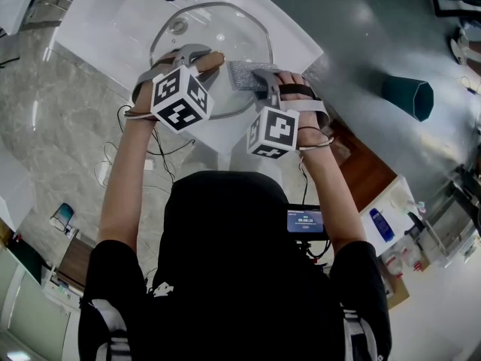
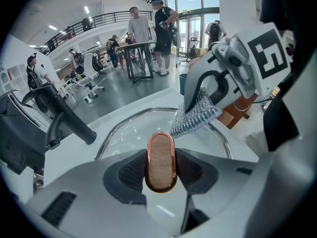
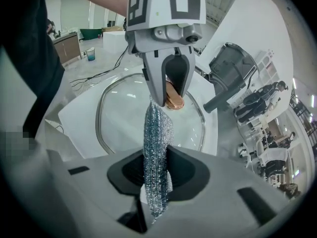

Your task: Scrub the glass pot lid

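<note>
With the left gripper (image 2: pixel 161 175), clamps the copper-rimmed wooden handle (image 2: pixel 160 155) of the glass pot lid (image 1: pixel 225 28), which lies over the white sink (image 1: pixel 98 21). With the right gripper (image 3: pixel 156 175), pinches a metallic scouring pad (image 3: pixel 157 133), just beside that handle.

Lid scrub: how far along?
Done: left claw grips the wood-and-copper handle of the round glass pot lid over the white sink; right claw clamps the silver mesh scrub pad. In hand: pad poised by the lid's rim. Left: scrubbing itself; no suds visible.
</note>
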The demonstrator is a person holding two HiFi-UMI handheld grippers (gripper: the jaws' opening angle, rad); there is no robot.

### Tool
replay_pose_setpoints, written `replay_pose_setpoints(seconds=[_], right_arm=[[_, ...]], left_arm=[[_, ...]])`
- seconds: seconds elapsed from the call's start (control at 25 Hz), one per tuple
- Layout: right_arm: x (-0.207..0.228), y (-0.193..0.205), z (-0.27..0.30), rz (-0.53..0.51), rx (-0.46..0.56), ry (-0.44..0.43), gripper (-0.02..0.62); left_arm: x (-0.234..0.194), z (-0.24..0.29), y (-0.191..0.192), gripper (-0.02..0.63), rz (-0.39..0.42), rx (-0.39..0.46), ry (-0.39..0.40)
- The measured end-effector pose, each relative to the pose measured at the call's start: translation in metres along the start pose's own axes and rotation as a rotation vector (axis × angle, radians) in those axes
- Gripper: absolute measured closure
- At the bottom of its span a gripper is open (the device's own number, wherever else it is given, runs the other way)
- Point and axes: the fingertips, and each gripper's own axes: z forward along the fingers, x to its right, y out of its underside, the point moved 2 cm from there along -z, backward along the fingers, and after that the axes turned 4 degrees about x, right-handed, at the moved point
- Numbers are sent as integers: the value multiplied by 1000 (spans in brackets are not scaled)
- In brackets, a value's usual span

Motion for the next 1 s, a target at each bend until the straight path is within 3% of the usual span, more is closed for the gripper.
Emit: replay_pose_setpoints(seconds=[1.0], right_arm=[[65, -7, 37, -50, -45, 67, 518]], left_arm=[[1, 0, 0, 437, -1, 4, 2]])
